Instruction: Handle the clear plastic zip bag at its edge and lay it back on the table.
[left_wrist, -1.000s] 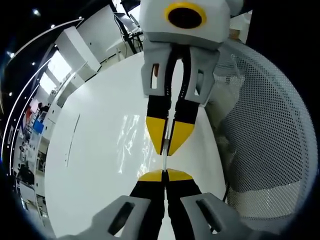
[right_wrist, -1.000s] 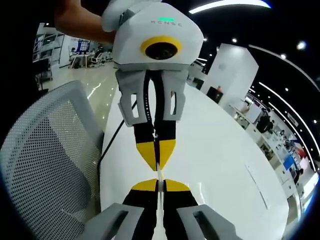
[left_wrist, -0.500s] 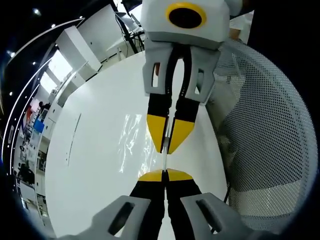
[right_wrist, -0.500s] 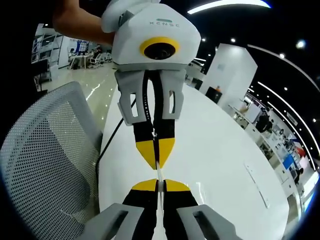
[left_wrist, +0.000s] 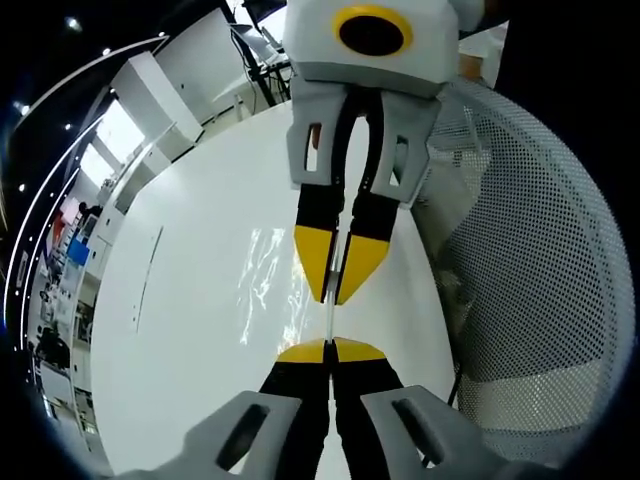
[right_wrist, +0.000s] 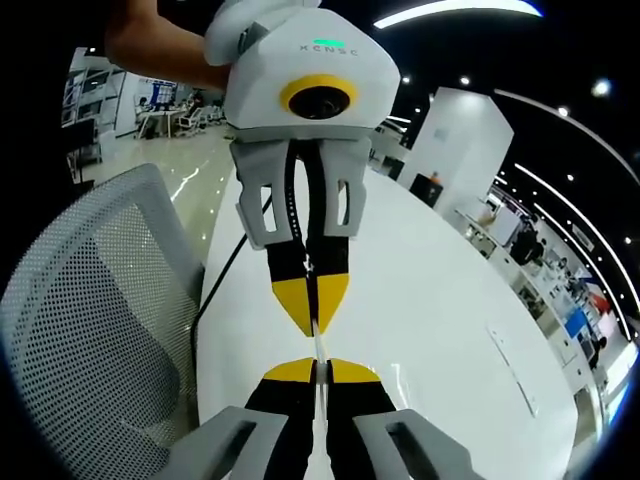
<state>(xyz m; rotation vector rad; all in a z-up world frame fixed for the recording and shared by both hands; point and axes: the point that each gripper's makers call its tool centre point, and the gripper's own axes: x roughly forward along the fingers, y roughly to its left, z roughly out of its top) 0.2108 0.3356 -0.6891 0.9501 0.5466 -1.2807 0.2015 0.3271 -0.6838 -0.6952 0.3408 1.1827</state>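
The clear plastic zip bag (left_wrist: 262, 285) hangs above the white table (left_wrist: 190, 320), showing mostly as bright glints. Its top edge (left_wrist: 329, 322) runs as a thin pale strip between the two grippers. In the left gripper view my left gripper (left_wrist: 330, 346) rises from the bottom, shut on that edge. The right gripper (left_wrist: 333, 296) faces it from above, tip to tip, shut on the same strip. In the right gripper view my right gripper (right_wrist: 314, 366) pinches the bag's edge (right_wrist: 316, 346), with the left gripper (right_wrist: 312, 326) opposite it.
A grey mesh office chair (left_wrist: 540, 280) (right_wrist: 90, 330) stands against the table's edge, close beside the grippers. A dark cable (right_wrist: 225, 278) hangs down at that edge. A thin flat strip (left_wrist: 146, 278) lies farther out on the table (right_wrist: 440, 300). A person's arm (right_wrist: 160, 45) holds the left gripper.
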